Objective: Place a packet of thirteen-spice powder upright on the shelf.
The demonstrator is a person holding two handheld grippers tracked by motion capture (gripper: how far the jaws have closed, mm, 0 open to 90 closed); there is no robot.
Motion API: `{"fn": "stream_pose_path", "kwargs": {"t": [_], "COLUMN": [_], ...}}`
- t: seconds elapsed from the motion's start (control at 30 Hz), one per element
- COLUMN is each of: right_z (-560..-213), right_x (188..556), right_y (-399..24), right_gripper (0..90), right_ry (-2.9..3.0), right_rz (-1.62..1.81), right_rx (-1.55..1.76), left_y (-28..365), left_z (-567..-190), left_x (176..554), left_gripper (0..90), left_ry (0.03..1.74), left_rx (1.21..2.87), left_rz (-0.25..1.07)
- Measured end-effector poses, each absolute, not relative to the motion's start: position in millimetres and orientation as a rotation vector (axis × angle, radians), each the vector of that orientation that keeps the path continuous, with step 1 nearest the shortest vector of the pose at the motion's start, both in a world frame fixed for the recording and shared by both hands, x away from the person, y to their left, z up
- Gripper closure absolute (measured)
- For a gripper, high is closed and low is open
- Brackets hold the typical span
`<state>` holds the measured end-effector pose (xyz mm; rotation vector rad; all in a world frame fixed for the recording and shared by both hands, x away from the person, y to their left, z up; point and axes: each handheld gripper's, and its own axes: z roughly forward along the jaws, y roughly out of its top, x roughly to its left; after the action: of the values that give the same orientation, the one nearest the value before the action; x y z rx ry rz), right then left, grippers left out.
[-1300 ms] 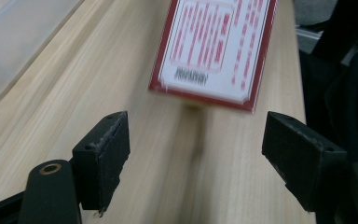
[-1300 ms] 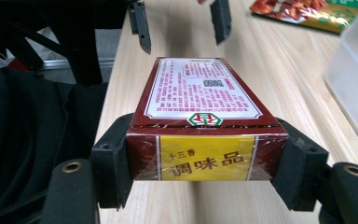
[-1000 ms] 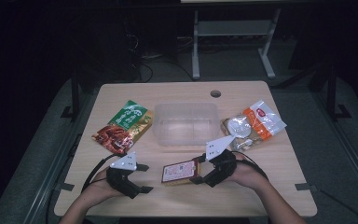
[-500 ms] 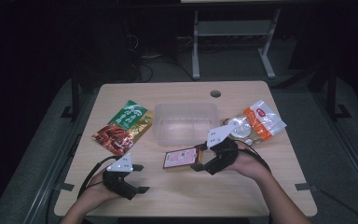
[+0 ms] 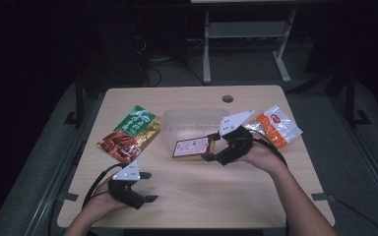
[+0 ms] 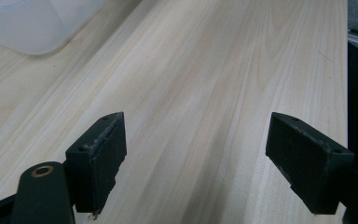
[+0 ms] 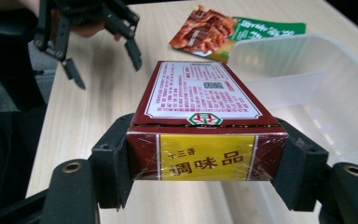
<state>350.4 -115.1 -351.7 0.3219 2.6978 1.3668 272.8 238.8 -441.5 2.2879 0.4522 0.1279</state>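
the right gripper (image 7: 205, 179) is closed on a dark red box (image 7: 204, 114), whose two sides are pressed by the jaws; its yellow end label is turned toward the gripper's camera and its white printed face is turned up. in the high view the box (image 5: 192, 148) is held above the near rim of the clear plastic tub (image 5: 187, 120), partly over the table (image 5: 236, 196). the left gripper (image 5: 145, 187) is held low near the table's front left part, its jaws spread wide with only bare wood between them. a green and red snack packet (image 5: 130, 132) is seen left of the tub, and an orange and white packet (image 5: 275, 127) right of it, behind the right gripper (image 5: 211, 153).
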Motion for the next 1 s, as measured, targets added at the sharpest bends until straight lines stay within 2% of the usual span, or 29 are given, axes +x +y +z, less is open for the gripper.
{"fn": "stream_pose_path", "kwargs": {"t": [0.5, 1.0], "right_z": [-325.7, -328.4], "right_x": [386.7, 424.5], "right_y": [-107.2, -82.3], "right_gripper": [31.9, 31.8], "right_ry": [2.683, 2.693], "right_rz": [1.303, 1.218], "right_rx": [0.343, 0.328], "left_y": [239.0, 240.3], "left_z": [-441.9, -444.0], "left_x": [273.6, 274.3], "left_gripper": [21.0, 21.0], "left_ry": [0.437, 0.44], "left_rx": [2.293, 2.305], "left_rz": [0.12, 0.127]}}
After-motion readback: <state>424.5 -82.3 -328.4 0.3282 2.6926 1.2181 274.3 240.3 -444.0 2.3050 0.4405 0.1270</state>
